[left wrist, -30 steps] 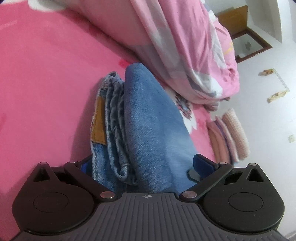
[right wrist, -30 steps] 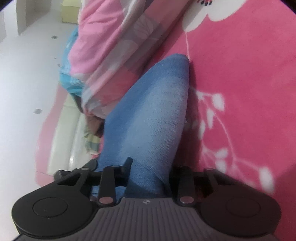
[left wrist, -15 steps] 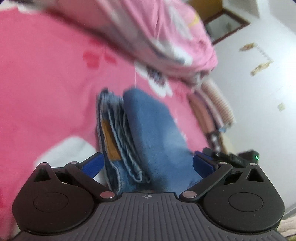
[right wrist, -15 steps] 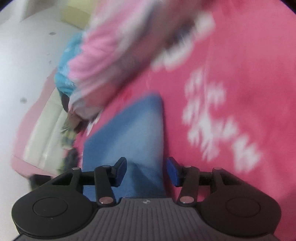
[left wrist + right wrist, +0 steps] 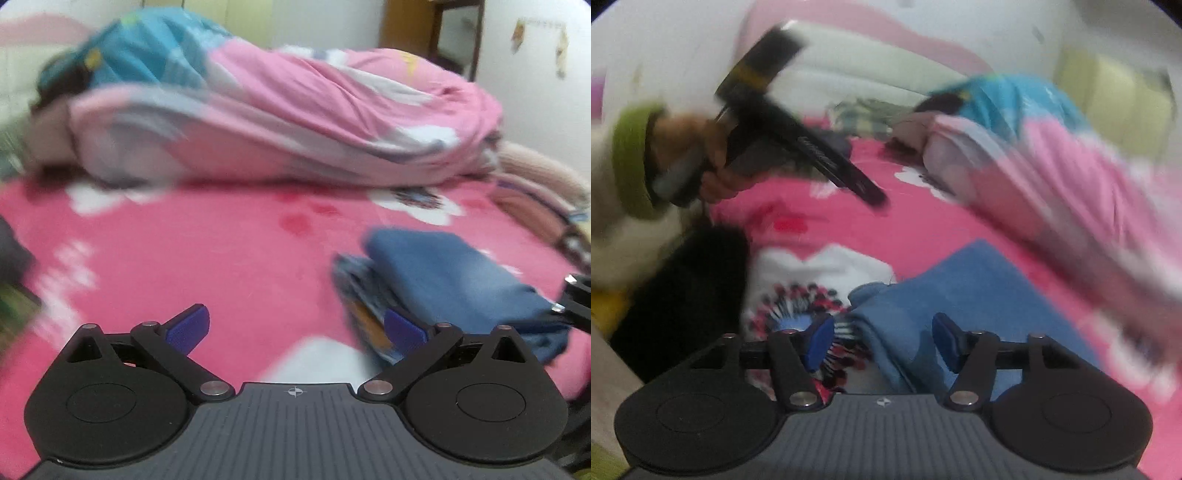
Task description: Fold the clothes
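Denim, folded into a blue bundle [image 5: 454,280], lies on my pink bedsheet [image 5: 221,258] w/ white flower print, just in front of the bunched pink quilt [image 5: 332,122], and neither tool grips it. My left gripper [image 5: 295,328] is spread wide over bare sheet w/ nothing between the pads, jeans off to its right beside the right pad. My right gripper [image 5: 882,339] has just been opening; jeans' near edge sits between its blue pads [image 5: 820,341] but they don't press it, and in that blurred view I see the left tool in a hand [image 5: 701,155] w/ a green cuff [image 5: 628,155].
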{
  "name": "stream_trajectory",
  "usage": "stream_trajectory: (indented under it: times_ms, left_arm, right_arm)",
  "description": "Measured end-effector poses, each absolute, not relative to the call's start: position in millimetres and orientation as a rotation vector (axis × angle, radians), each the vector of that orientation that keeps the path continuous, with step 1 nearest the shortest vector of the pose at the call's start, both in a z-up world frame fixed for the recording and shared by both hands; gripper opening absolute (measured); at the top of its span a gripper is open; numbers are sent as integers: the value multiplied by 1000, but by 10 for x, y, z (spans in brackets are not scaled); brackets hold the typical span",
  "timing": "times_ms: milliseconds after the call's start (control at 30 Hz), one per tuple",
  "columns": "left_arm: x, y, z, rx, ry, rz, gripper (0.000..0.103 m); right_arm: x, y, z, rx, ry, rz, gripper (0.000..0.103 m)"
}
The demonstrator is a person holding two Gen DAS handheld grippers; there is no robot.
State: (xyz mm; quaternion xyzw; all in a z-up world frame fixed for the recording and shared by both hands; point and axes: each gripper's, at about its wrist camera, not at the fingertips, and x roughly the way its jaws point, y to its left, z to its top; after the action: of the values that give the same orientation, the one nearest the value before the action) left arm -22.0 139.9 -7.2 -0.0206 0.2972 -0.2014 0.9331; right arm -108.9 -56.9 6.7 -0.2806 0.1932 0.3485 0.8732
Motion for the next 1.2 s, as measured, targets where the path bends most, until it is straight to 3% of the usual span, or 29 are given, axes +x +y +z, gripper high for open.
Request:
stream_trajectory:
  times_ms: [100, 133, 167, 267, 433, 667, 767, 900, 1033, 1200]
  left_arm:
    - [-215, 1244, -316, -73, 619, -420, 100]
    - [-206, 1221, -374, -77, 624, -417, 99]
    - [-209, 1226, -414, -77, 630, -409, 99]
    - [-218, 1283, -498, -108, 627, -412, 99]
    - [-210, 1335, -518, -131, 613, -436, 99]
    - [-208, 1345, -553, -136, 608, -445, 99]
    - [-196, 1351, -550, -140, 608, -450, 99]
    - [-194, 1355, -542, -138, 609, -442, 98]
    - [-234, 1512, -438, -157, 609, -393, 98]
    - [-284, 1803, -150, -246, 530, -298, 98]
  right_arm:
    - [-1149, -382, -117, -757, 335, 642, 62]
    - [-1140, -366, -145, -778, 322, 618, 54]
    - [-1131, -351, -173, -800, 310, 593, 37]
    - [-1015, -403, -99, -717, 315, 544, 11]
    - [-729, -655, 413, -379, 319, 475, 10]
    - [-655, -330, 58, -451, 400, 543, 11]
    - [-771, -288, 137, -479, 336, 514, 11]
    - [-671, -330, 51, -423, 405, 562, 13]
    - [-778, -326, -84, -436, 400, 611, 37]
    - [-1034, -568, 145, -319, 323, 725, 44]
